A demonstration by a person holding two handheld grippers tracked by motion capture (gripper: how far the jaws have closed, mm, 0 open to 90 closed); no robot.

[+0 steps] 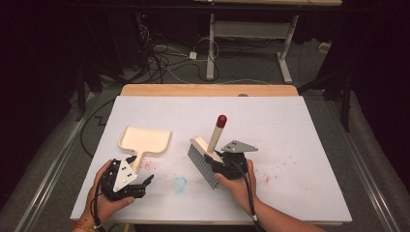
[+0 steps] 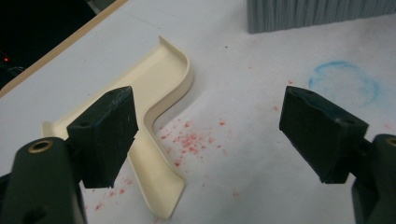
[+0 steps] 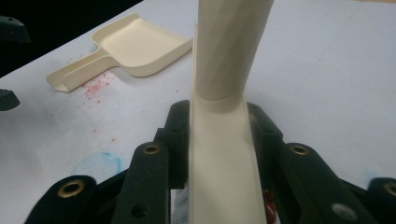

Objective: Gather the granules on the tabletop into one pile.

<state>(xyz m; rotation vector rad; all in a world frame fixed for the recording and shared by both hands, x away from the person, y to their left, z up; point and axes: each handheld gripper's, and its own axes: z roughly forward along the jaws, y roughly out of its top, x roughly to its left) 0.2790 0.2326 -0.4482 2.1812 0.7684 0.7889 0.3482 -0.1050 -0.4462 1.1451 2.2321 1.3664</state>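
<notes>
At the left of the bench, the left claw hangs wide apart and holds nothing, just beside the handle of the cream dustpan, which lies flat and untouched. Red crumbs are scattered next to that handle, with a blue ring mark further right. The right claw is clamped on the back of the brush, bristles at the bench. Judging by this, sweeping has barely started: the pan is ungripped, the crumbs uncollected.
</notes>
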